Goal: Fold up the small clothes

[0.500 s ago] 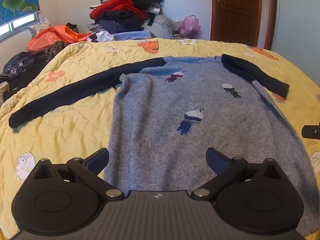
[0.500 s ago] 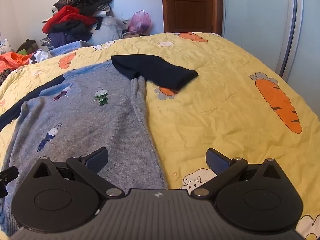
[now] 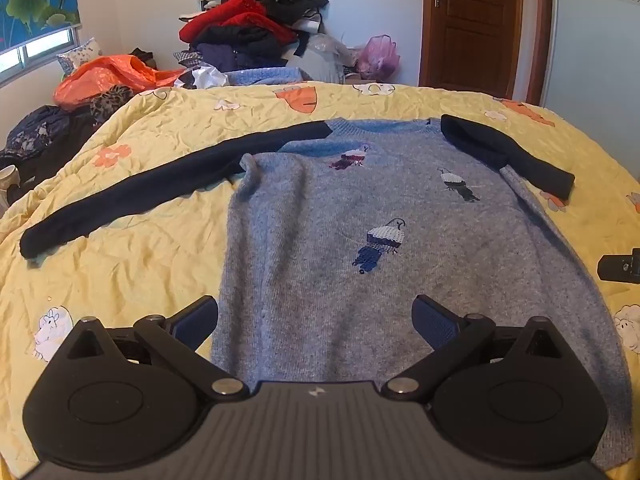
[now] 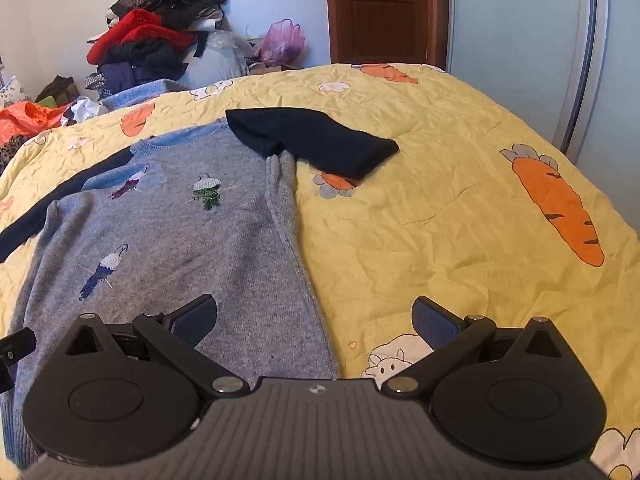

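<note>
A grey knitted sweater [image 3: 360, 248] with embroidered birds and dark navy sleeves lies flat, front up, on a yellow bedspread [image 3: 120, 280]. Its left sleeve [image 3: 152, 192] stretches out to the left; its right sleeve [image 4: 320, 144] is bent and bunched near the shoulder. My left gripper [image 3: 316, 320] hovers open over the sweater's hem, holding nothing. My right gripper [image 4: 316, 320] is open above the sweater's right hem edge [image 4: 304, 280], half over the bedspread [image 4: 440, 220]. A bit of the right gripper [image 3: 620, 268] shows at the left wrist view's right edge.
A heap of clothes [image 3: 256, 32] and an orange bag [image 3: 108, 80] sit beyond the bed's far edge. A pink plastic bag [image 4: 282, 42] and a brown wooden door [image 4: 380, 12] stand behind. A wardrobe panel [image 4: 520, 40] is on the right.
Both views are almost unchanged; the right wrist camera has shifted very slightly. Both grippers stay open.
</note>
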`<state>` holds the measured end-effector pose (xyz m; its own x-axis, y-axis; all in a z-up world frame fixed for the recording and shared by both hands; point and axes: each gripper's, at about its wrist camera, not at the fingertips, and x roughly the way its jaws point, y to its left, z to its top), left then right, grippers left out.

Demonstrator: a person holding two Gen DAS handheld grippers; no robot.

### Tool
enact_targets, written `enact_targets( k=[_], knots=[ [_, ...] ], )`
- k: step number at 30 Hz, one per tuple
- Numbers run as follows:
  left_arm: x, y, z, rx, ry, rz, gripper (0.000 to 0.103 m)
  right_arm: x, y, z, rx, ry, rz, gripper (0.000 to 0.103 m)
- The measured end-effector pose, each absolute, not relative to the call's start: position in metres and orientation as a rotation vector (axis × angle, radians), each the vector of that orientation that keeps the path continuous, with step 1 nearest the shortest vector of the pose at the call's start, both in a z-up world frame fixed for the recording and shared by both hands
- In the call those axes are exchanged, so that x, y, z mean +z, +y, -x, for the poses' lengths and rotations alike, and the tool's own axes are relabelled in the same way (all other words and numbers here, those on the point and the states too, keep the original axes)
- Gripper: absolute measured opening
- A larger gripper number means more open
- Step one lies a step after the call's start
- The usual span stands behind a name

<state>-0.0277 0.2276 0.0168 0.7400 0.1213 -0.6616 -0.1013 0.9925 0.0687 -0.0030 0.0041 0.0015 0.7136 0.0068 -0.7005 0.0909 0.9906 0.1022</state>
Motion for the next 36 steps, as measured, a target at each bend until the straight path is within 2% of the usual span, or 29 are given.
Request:
enact_targets(
  k=[11,21,28,36],
  knots=[
    [0.014,0.226,0.026,0.113,0.740,-0.018,0.103,-0.009,-0.001,0.001,-0.068,0.802,-0.130,0.103],
    [-0.014,0.224,0.012,0.118,0.807,-0.034,0.103,-0.052,-0.001,-0.019,-0.074,0.950,-0.130,0.103],
    [-0.040,0.230,0.007,0.116,0.866,-0.003,0.103,-0.061,0.008,-0.006,-0.105,0.875,-0.082,0.103],
    [-0.046,0.234,0.011,0.100,0.804,0.023,0.103,-0.065,0.001,-0.001,-0.096,0.794,-0.072,0.103]
  ],
)
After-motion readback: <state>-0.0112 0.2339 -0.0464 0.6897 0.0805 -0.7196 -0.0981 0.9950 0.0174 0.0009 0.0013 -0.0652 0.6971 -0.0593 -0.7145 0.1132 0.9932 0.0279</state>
